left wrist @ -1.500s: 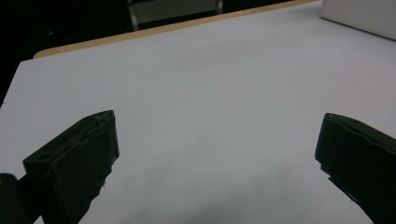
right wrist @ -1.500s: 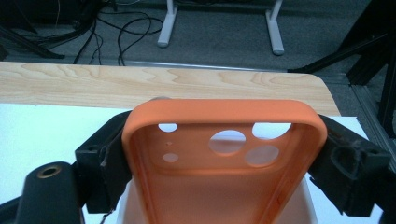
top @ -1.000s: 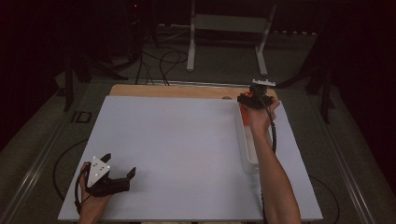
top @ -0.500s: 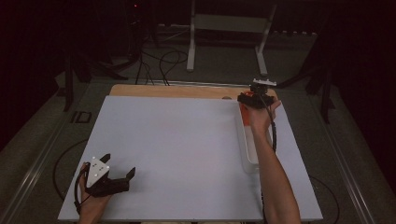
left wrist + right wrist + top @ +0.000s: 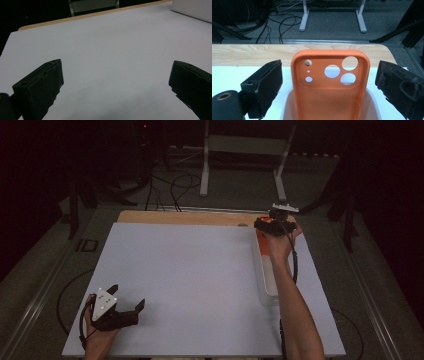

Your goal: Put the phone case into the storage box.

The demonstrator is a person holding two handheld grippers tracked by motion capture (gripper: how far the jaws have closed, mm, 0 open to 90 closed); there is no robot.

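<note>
- Nearest the person, the left gripper (image 5: 127,302) is held over bare table (image 5: 190,285), jaws spread, nothing between.
- Farther off, the case (image 5: 330,85) is propped upright in the tray (image 5: 265,280), between the right gripper's (image 5: 329,87) just-opened jaws, untouched.
- Light, flexible and grippy, it is best pinched at its side rims.

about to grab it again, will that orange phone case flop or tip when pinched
The orange phone case looks thin and hollow, so probably light and a bit bendy. It stands on end in the white tray, so a sideways nudge may tip it. Its matte finish likely grips well.
</note>
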